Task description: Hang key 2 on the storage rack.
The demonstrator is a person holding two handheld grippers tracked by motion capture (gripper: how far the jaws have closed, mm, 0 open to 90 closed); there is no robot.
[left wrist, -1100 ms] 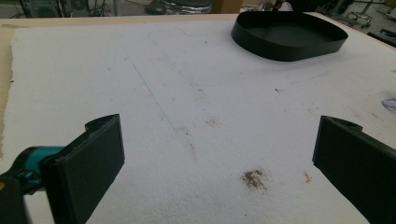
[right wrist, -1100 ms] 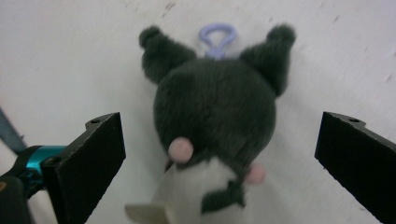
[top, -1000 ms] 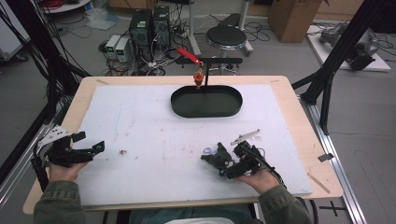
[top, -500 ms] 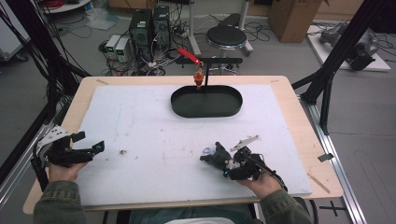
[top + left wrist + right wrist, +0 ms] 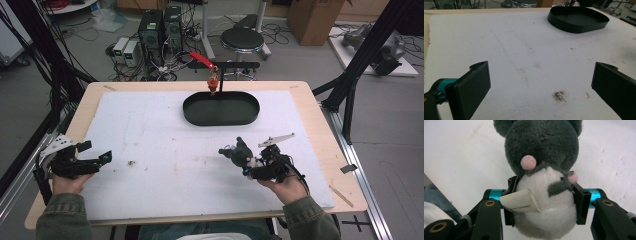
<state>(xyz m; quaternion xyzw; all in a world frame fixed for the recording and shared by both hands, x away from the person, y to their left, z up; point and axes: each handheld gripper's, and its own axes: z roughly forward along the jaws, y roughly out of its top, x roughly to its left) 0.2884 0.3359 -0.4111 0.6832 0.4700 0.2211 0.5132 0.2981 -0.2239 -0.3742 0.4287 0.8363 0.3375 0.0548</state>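
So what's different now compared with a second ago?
The right hand-held gripper has just been closing its jaws, and now clamps the grey plush toy by its white belly and has lifted it a little off the white mat. The left hand-held gripper stayed put, jaws open. The black tray hasn't moved.

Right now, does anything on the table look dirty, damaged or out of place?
Little stands out. The white mat has a small brown stain near the left gripper, plus a thin blue line. The plush toy is held in the right gripper; its paper tag sticks out sideways.
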